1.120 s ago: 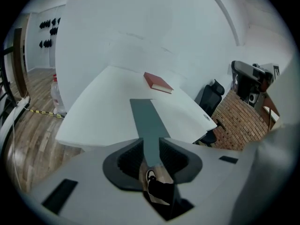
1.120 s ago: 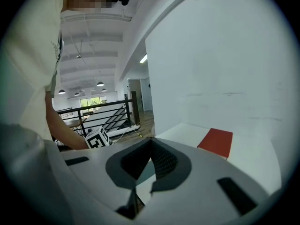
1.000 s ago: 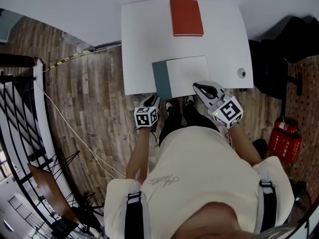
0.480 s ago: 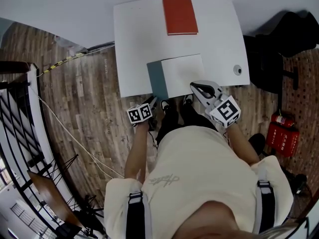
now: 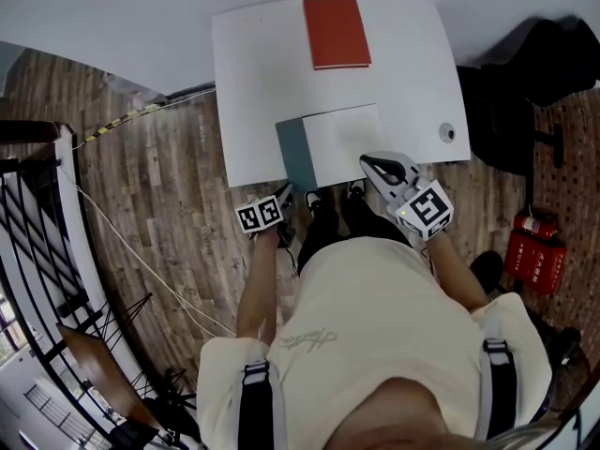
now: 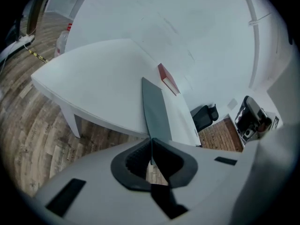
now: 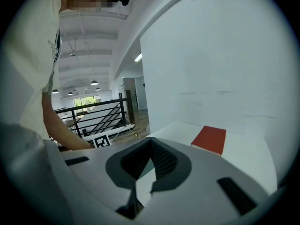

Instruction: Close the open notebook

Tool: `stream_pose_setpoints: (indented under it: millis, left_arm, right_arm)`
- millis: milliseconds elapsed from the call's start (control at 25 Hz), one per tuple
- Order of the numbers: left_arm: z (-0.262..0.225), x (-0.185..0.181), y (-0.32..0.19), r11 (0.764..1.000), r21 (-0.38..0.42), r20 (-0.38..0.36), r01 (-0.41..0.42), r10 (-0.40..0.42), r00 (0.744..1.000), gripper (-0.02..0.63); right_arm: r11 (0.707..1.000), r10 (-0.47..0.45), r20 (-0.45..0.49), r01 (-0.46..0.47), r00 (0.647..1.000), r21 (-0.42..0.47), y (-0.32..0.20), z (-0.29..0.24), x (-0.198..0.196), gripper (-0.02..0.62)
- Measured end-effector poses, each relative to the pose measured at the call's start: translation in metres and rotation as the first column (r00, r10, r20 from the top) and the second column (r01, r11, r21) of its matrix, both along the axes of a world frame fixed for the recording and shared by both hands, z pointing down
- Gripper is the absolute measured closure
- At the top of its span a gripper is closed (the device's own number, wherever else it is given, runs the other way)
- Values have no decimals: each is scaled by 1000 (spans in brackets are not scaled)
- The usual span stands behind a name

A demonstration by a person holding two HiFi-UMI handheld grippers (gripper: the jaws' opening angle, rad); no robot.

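An open notebook (image 5: 342, 144) lies at the near edge of the white table (image 5: 253, 82), grey cover on the left, white page on the right. In the left gripper view its grey cover (image 6: 154, 108) runs straight ahead of the jaws. A closed red notebook (image 5: 336, 32) lies at the table's far side. My left gripper (image 5: 284, 194) hangs shut just off the table edge, below the grey cover's near corner. My right gripper (image 5: 370, 163) is shut too, its tip at the white page's near right corner. Neither holds anything.
A round cable grommet (image 5: 447, 133) sits in the table's right side. Right of the table are a black chair (image 5: 539, 64) and red fire extinguishers (image 5: 527, 251). A black stair railing (image 5: 37, 251) and a floor cable (image 5: 141, 261) lie to the left.
My left gripper has drifted a little left along the table's near edge and its marker cube has turned. The right gripper and both notebooks have stayed put.
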State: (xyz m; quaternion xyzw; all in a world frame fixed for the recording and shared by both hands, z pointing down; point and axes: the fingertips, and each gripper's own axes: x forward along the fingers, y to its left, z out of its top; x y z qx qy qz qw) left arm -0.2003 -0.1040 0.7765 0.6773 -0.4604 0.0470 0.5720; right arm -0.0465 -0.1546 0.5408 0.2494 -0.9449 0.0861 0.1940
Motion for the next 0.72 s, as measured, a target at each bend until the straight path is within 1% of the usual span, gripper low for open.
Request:
stream_pose_setpoints:
  millis: [80, 280, 480, 720]
  left_arm:
    - [-2, 0, 0, 1000, 5, -11, -11, 11, 1000, 580]
    - [-13, 1, 0, 999, 27, -6, -19, 19, 1000, 583]
    - [-35, 4, -2, 999, 54, -39, -4, 6, 999, 584]
    - [-69, 13, -6, 993, 120, -47, -20, 25, 999, 584]
  right_arm:
    - [1000, -5, 9, 5, 1000, 4, 0, -1, -3, 588]
    - [1000, -20, 26, 19, 999, 22, -1, -6, -7, 588]
    - [1000, -8, 36, 8, 999, 24, -5, -8, -2, 588]
    - [999, -26, 57, 24, 998, 25, -6, -10, -2, 588]
